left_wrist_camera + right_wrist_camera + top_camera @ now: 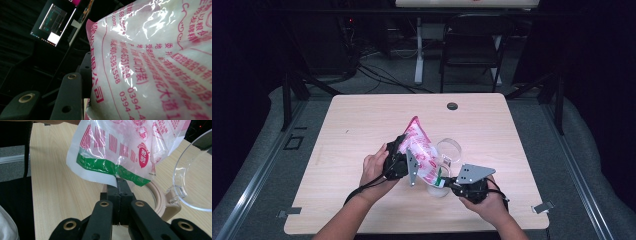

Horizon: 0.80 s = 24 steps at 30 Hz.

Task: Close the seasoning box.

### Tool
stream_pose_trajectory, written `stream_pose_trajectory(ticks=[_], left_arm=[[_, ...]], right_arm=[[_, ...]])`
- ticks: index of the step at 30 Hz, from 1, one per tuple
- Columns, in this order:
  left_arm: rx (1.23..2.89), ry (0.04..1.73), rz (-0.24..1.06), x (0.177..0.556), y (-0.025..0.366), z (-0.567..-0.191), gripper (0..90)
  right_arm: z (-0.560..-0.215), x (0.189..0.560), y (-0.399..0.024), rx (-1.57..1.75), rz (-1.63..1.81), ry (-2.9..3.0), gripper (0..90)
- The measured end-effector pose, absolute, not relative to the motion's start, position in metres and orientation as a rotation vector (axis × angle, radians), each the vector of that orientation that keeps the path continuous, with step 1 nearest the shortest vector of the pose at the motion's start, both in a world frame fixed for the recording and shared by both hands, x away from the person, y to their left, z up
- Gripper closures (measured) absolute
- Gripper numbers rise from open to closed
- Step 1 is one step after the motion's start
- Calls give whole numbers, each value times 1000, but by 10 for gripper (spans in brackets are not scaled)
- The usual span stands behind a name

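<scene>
Soft, floppy bag (421, 150) hangs tilted over the clear jar (443, 170) on the table (362, 130). It's slippery plastic w/ heavy grains inside. Left gripper (404, 152) squeezes its fat middle; right gripper (119, 185), jaws shut, pinches the green bottom edge. Hold both ends, 2 grips.

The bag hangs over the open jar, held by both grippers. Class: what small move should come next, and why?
Probably tip the bag a little further, lifting its upper end. The left gripper holds its body up at a slant, while the right gripper pinches the low green edge just above the jar, whose clear lid stands open. No contents can be seen falling yet.
</scene>
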<state>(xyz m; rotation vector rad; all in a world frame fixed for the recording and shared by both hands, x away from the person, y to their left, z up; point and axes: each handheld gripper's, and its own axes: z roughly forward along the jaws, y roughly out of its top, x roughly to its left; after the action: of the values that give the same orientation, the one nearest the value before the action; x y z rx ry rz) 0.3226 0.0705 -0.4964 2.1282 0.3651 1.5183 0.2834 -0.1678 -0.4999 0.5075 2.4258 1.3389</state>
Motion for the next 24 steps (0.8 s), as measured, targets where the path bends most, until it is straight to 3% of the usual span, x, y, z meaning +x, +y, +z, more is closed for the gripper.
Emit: stream_pose_trajectory(ticks=[24], left_arm=[[2138,341,1542,322,69,-493,597]], right_arm=[[-501,284,-168,509,1337,2425,900]])
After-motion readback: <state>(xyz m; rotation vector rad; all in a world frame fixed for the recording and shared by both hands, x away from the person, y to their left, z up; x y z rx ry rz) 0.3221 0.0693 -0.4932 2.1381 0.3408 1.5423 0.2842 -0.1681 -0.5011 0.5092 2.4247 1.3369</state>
